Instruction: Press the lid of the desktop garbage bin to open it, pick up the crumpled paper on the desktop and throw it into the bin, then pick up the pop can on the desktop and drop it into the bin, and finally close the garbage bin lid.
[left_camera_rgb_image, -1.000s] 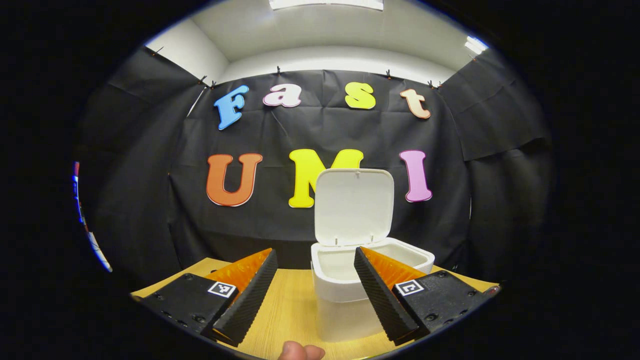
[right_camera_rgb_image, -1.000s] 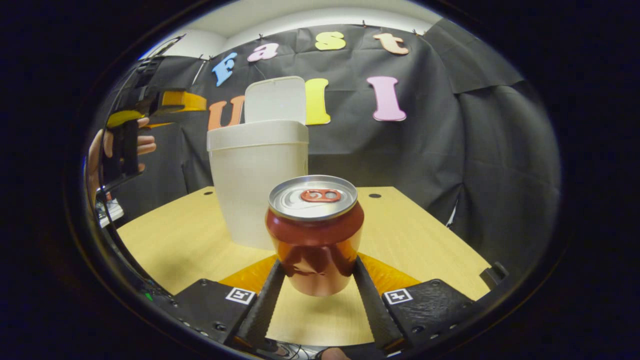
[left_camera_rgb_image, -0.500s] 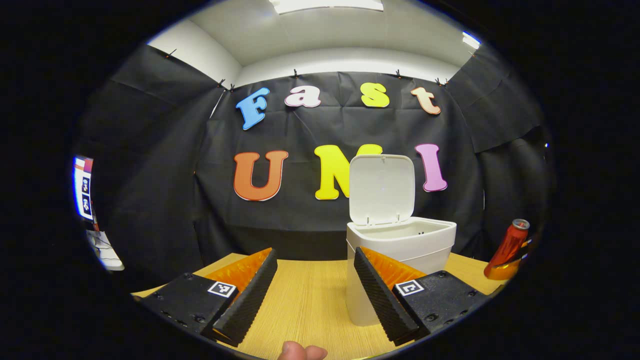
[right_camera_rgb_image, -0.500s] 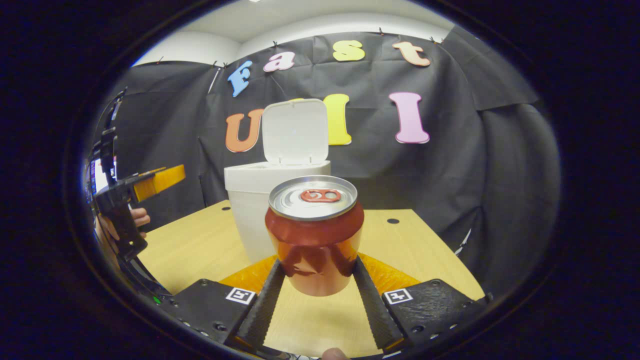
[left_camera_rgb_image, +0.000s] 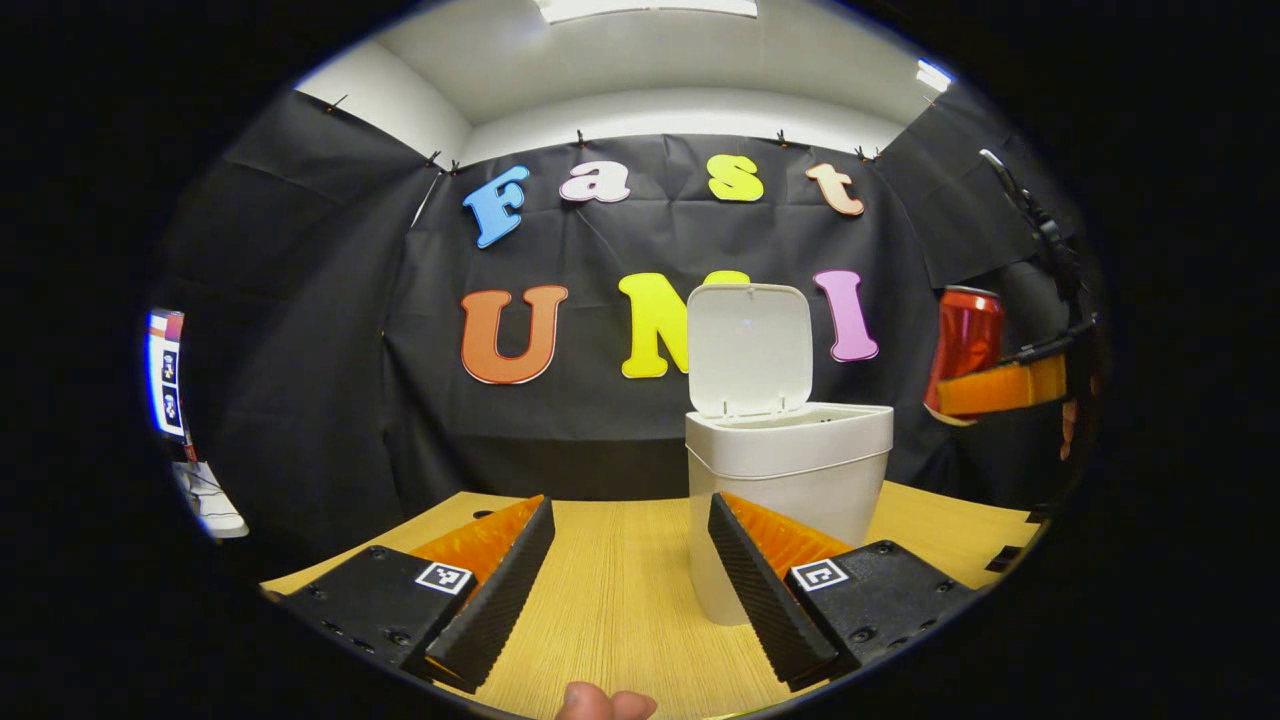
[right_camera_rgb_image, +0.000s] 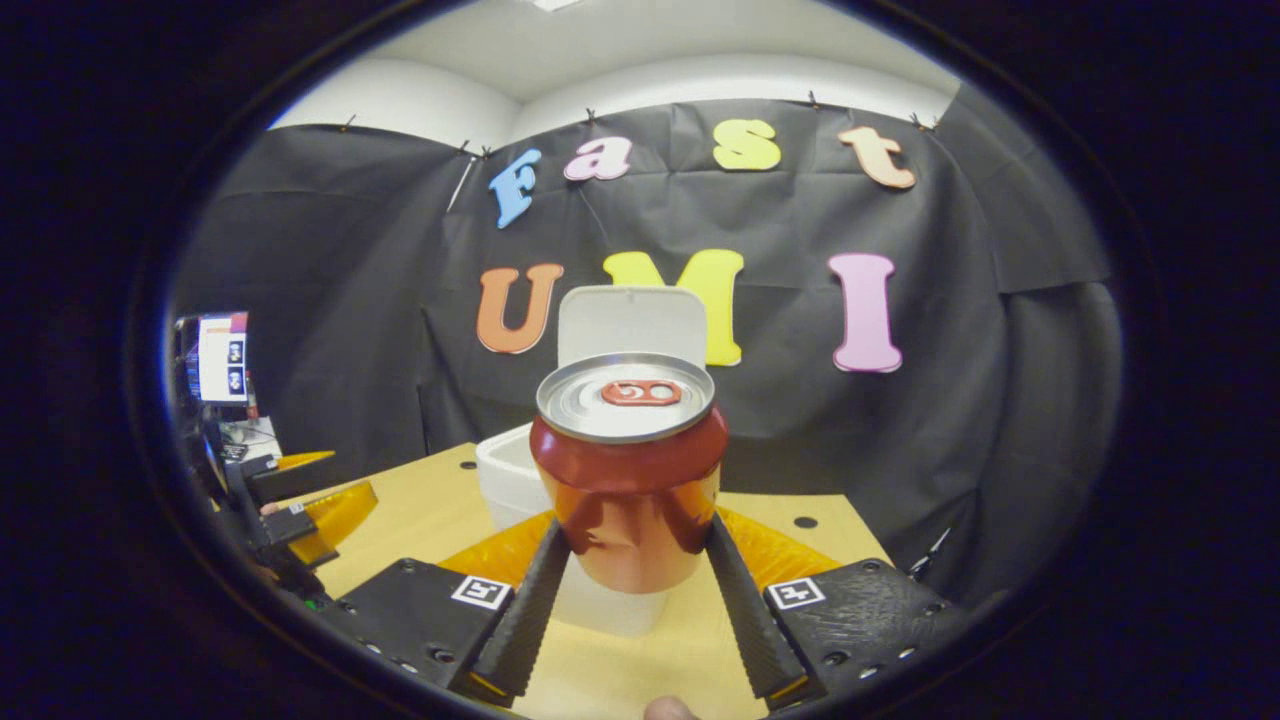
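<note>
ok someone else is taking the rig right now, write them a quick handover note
Right gripper: shut on the pop can, upright, held in the air in front of the bin.
Left gripper: open, holding nothing, low over the desk in front of the garbage bin.
Bin lid: standing open.
Done: lid opened, can picked up. No crumpled paper seen on the desk; the bin's inside is hidden.
Left: drop the can into the bin, then close the lid.
</note>
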